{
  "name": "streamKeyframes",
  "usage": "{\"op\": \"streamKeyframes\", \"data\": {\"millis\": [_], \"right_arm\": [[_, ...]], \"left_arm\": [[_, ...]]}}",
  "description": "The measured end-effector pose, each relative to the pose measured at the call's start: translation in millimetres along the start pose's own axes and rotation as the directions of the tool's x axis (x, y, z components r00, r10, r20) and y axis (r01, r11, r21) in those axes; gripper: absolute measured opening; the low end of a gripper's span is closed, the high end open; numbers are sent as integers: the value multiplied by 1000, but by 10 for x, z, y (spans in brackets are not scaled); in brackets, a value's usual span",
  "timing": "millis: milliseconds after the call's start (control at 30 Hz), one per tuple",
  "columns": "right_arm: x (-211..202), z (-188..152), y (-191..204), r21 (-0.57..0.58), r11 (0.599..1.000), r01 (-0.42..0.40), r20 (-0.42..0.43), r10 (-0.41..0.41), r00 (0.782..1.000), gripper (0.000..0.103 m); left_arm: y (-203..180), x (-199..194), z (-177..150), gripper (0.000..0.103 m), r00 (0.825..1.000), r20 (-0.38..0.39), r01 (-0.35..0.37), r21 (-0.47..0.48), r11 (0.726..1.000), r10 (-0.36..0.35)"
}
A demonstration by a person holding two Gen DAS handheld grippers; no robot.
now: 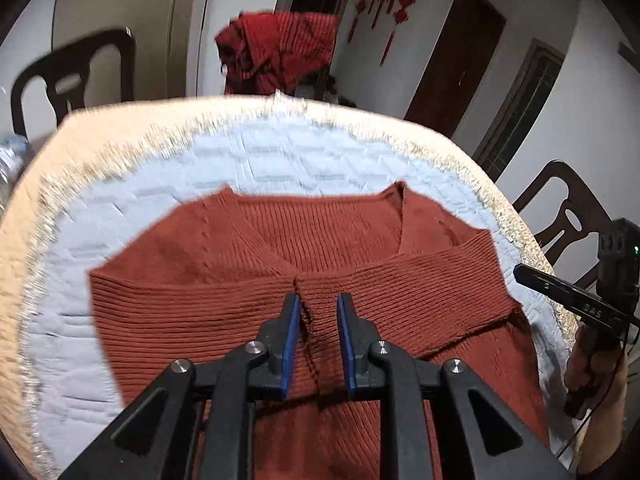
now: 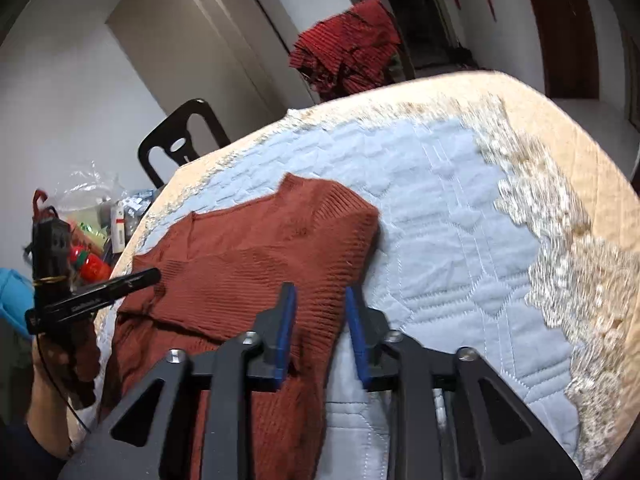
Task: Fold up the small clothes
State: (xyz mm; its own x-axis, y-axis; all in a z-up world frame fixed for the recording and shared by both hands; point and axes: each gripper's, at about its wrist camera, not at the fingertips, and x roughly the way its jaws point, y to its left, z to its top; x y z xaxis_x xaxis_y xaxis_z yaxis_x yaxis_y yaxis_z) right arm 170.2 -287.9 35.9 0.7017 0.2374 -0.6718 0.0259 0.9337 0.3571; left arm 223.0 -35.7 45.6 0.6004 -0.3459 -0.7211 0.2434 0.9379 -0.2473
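A rust-red knit sweater [image 1: 248, 264] lies flat on a pale blue quilted mat [image 1: 160, 176] on the round table, neckline at the far side. Both sleeves are folded across its chest and the cuffs meet in the middle. My left gripper [image 1: 318, 300] hovers over that meeting point, its blue pads apart, and a loose dark thread lies between them. In the right wrist view my right gripper [image 2: 320, 290] is open above the sweater [image 2: 248, 264] at its right-hand edge; the fabric lies under the gap, unpinched. Each view shows the other tool's finger [image 1: 552, 288] [image 2: 120, 282] at the side.
The mat has a lace fringe [image 2: 560, 240] over a beige tablecloth [image 1: 24, 216]. A dark red garment [image 1: 276, 52] is heaped behind the table. Dark chairs [image 1: 72, 76] [image 1: 568, 216] stand around it. Bags and packets [image 2: 92, 232] crowd the left side.
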Motion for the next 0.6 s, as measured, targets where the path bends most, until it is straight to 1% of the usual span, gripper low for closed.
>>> {"op": "streamKeyframes", "data": {"millis": [33,100,133,167,200,233,267,300,367,467,533,567,600], "right_arm": [[9,15,29,-17,1000,-1,-1,1,1000,13],[74,41,106,-55,998,15,-26,-17,1000,13],[129,47,112,-62,998,26,-47,-28,999,13],[220,42,108,-71,996,50,-86,-56,995,13],[325,19,73,-81,993,91,-123,-100,987,13],[381,-7,20,-86,989,119,-134,-130,982,13],[366,-9,-4,-79,991,108,-126,-118,985,13],[327,-2,-35,-62,991,120,-128,-127,984,13],[223,16,-26,-78,984,158,-96,-165,982,13],[132,102,0,-57,993,107,-64,-111,992,13],[161,181,61,-72,991,117,-53,-121,991,13],[223,234,82,-72,992,108,-57,-112,992,13],[304,272,84,-65,993,97,-65,-101,993,13]], "left_arm": [[-26,-39,19,22,1000,14,18,2,1000,-18],[-70,-68,8,30,999,20,46,8,999,-46],[-115,-11,2,30,998,4,60,19,998,-60],[-139,18,-24,30,998,-17,68,28,997,-68],[-161,86,-57,30,997,-38,66,33,997,-64],[-164,155,-99,30,997,-59,54,36,998,-52],[-168,192,-135,30,996,-74,48,34,998,-46],[-161,194,-168,30,996,-76,51,29,998,-49],[-148,150,-187,30,996,-63,58,28,998,-56],[-158,78,-90,30,998,-32,63,29,998,-62],[-169,101,-2,30,999,-3,34,36,999,-34],[-157,151,48,30,1000,4,20,34,999,-21],[-124,218,82,30,1000,-7,16,17,1000,-15]]}}
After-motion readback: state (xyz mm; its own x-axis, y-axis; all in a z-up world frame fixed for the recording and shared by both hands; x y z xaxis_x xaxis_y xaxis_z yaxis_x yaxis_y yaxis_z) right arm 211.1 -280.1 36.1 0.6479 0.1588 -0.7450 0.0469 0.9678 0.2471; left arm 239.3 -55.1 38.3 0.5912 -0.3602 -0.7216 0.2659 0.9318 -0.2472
